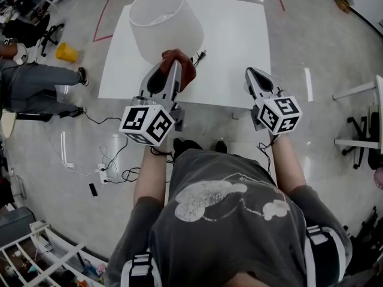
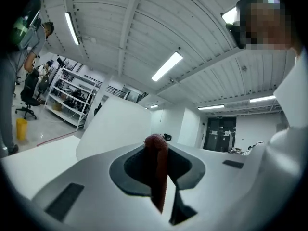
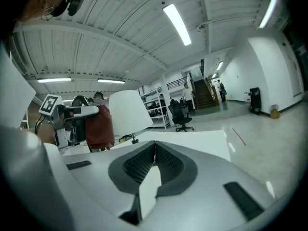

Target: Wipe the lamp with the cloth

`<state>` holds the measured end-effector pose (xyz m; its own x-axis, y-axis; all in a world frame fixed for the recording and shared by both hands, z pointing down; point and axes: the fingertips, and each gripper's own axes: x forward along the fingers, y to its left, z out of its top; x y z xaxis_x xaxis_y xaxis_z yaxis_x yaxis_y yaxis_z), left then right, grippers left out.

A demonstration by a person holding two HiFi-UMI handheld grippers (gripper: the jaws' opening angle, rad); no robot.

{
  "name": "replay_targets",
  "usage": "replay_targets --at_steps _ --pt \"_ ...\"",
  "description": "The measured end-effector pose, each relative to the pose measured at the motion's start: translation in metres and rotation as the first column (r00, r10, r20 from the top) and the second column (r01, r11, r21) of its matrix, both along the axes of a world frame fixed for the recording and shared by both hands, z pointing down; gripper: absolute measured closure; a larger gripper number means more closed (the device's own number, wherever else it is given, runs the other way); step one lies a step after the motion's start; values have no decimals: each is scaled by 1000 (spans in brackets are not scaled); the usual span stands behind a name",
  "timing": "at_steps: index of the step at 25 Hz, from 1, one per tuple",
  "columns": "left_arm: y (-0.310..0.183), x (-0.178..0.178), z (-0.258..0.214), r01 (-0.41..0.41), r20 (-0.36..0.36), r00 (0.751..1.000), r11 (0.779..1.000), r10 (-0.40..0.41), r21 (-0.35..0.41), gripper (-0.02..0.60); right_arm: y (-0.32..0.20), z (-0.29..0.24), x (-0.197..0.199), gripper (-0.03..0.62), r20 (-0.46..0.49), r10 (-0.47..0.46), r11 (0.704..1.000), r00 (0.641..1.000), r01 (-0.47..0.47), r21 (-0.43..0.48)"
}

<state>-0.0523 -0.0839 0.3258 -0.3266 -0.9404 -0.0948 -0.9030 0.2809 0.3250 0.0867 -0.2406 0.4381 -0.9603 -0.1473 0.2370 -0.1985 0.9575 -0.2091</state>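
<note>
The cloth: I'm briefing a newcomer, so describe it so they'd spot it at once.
Find the white table and the big white lamp shade on it. Right by the shade, the left claw is shut on the cloth, a dark red bunch and the only red thing there.

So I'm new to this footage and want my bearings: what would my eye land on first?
The big white lamp at the far left of the white table stands out most. Just in front of its shade, the left tool is shut on a dark red cloth. The right tool is shut and empty at the table's near right side.
</note>
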Motion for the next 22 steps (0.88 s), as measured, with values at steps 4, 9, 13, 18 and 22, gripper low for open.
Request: replay_targets --at_steps 4,9,13,18,22 --pt "-6 4 22 0 -44 999 999 -1 -38 511 -6 11 7 589 -23 17 1000 1000 -18 -23" --pt "-9 4 -25 -30 39 999 999 29 29 511 -8 3 -8 589 -29 39 999 999 -39 -17" --pt "-20 1 -72 -71 42 997 991 67 109 511 -10 -18 -16 589 -22 39 999 999 -39 19" --pt "-52 -6 -94 -41 80 996 991 31 124 511 -41 -33 -18 589 33 39 999 999 -39 24" --pt "-73 0 -78 27 85 996 995 -34 91 511 -68 -24 -10 589 42 2 1000 999 -2 9"
